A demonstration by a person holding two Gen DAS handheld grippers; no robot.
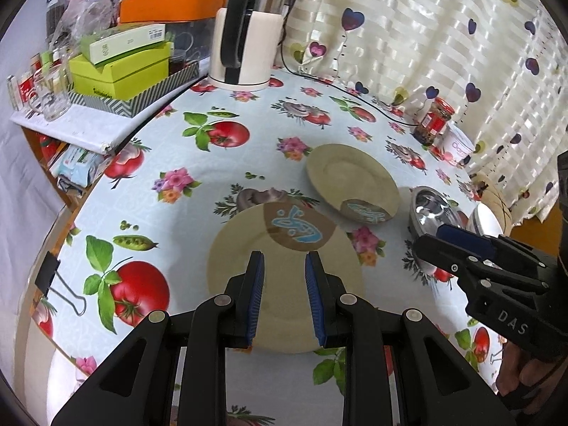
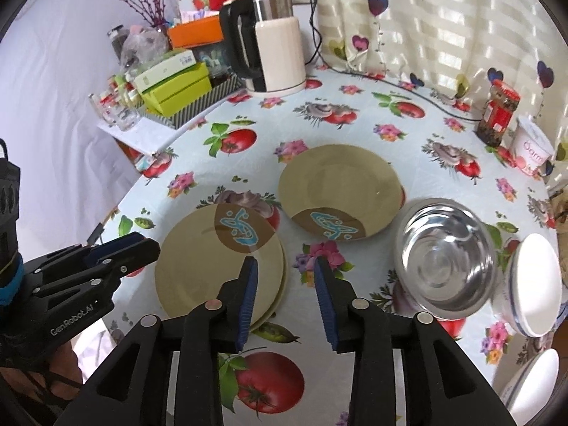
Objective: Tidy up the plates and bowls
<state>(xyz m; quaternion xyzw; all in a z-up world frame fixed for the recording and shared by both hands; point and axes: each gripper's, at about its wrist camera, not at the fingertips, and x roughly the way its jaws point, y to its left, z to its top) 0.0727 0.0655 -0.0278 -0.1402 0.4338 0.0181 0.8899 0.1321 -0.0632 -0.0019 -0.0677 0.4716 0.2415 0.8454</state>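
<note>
Two flat beige plates with a brown-and-blue motif lie stacked on the fruit-print tablecloth. My left gripper hovers open over the stack's near half, nothing between its blue pads. Behind to the right sits a deeper beige dish with the same motif. A steel bowl stands right of it, then a white bowl, and a second white bowl nearer me. My right gripper is open and empty above the cloth between stack and steel bowl. The left gripper shows at the left.
A kettle and its cable occupy the back. A jar and a yogurt tub stand by the curtain. Boxes and glasses crowd a side shelf at left. A binder clip grips the table's left edge.
</note>
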